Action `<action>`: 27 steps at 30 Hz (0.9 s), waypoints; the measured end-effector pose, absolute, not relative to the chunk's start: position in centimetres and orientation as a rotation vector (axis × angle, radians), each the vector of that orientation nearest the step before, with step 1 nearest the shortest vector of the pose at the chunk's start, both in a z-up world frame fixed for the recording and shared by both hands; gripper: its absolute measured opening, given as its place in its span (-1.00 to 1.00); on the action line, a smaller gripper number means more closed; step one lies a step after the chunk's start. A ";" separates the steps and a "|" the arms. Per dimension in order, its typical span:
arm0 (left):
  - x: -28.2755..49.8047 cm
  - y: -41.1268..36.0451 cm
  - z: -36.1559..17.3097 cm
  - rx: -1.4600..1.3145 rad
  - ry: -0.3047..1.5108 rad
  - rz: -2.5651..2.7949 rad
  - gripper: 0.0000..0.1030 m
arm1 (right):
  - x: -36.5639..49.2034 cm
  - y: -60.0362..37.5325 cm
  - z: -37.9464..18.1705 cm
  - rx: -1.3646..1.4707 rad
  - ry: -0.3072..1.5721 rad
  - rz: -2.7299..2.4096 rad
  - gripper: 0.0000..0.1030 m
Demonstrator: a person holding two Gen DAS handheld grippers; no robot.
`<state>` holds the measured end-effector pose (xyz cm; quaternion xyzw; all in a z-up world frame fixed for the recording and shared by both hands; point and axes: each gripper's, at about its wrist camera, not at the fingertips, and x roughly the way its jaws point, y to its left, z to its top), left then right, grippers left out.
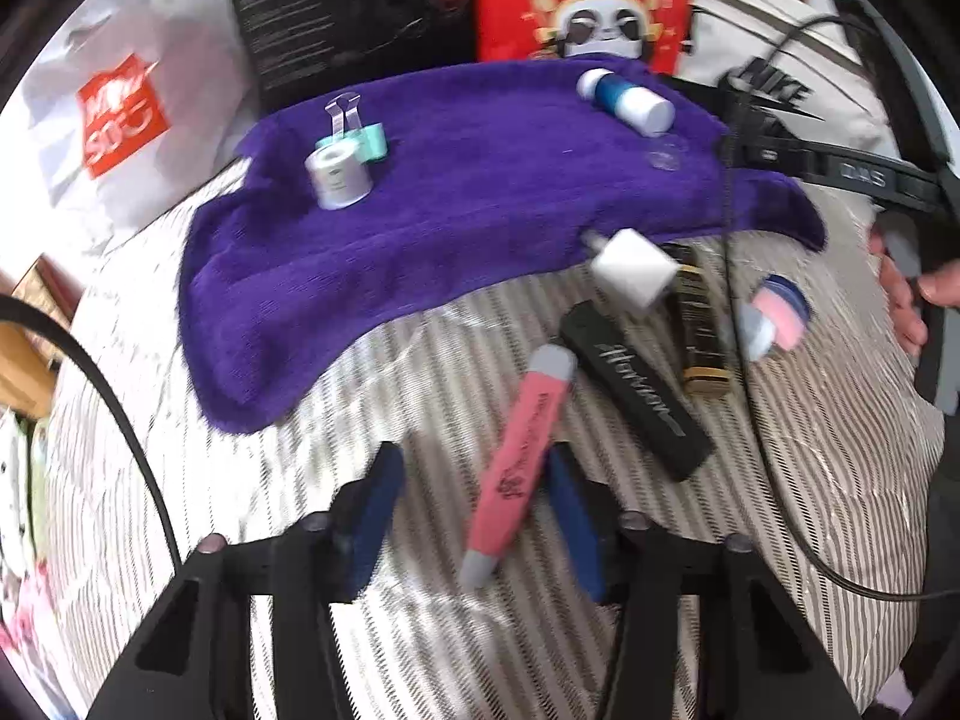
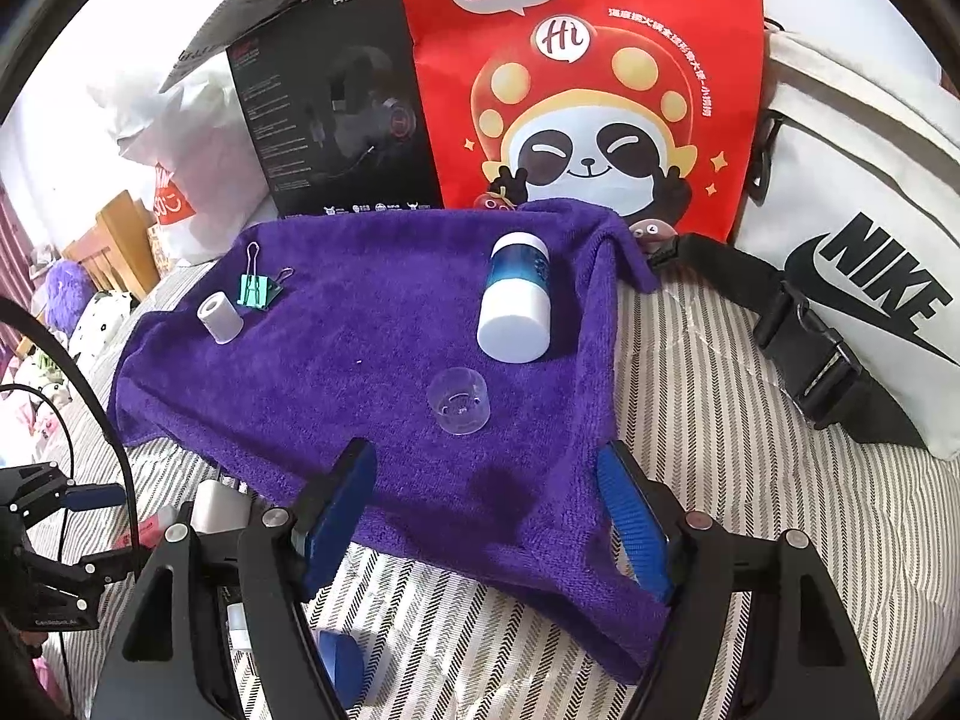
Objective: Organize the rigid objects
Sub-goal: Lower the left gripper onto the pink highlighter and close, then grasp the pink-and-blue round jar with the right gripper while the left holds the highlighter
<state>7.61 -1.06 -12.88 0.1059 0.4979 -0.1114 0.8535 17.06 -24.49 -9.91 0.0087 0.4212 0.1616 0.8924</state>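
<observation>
A purple towel (image 1: 420, 228) (image 2: 372, 396) lies on the striped bed. On it are a blue-and-white bottle (image 1: 627, 99) (image 2: 516, 300), a small white roll (image 1: 337, 175) (image 2: 219, 317), a green binder clip (image 1: 366, 141) (image 2: 257, 288) and a clear cup (image 2: 458, 399). Off the towel lie a pink tube (image 1: 519, 465), a black case (image 1: 639, 390), a white charger (image 1: 633, 267), a black-gold tube (image 1: 699, 324) and a pink-blue item (image 1: 774, 312). My left gripper (image 1: 474, 507) is open around the pink tube's lower half. My right gripper (image 2: 486, 510) is open and empty over the towel's near edge.
A red panda bag (image 2: 576, 78), a black box (image 2: 336, 114), a white shopping bag (image 1: 120, 108) and a white Nike bag (image 2: 858, 240) stand behind the towel. A black cable (image 1: 774, 468) crosses the bed at right. The other gripper shows at the right wrist view's left edge (image 2: 42, 540).
</observation>
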 end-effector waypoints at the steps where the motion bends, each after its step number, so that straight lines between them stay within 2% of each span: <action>1: 7.6 -1.3 -12.9 0.228 1.038 -0.254 -0.30 | 17.1 -24.4 -9.9 0.015 0.875 0.335 0.47; 2: 7.4 -1.5 -12.9 0.232 1.028 -0.278 -0.47 | 17.1 -24.4 -10.0 0.013 0.876 0.336 0.47; 4: 7.4 -1.6 -12.9 0.227 1.024 -0.330 -0.66 | 17.1 -24.4 -10.0 0.010 0.880 0.337 0.47; 16: 7.9 -1.6 -12.9 0.211 1.017 -0.337 -0.68 | 17.2 -24.3 -10.3 -0.004 0.885 0.333 0.47; 27: 8.5 3.0 -12.8 0.171 1.032 -0.186 -0.70 | 16.1 -24.5 -8.7 0.024 0.884 0.351 0.47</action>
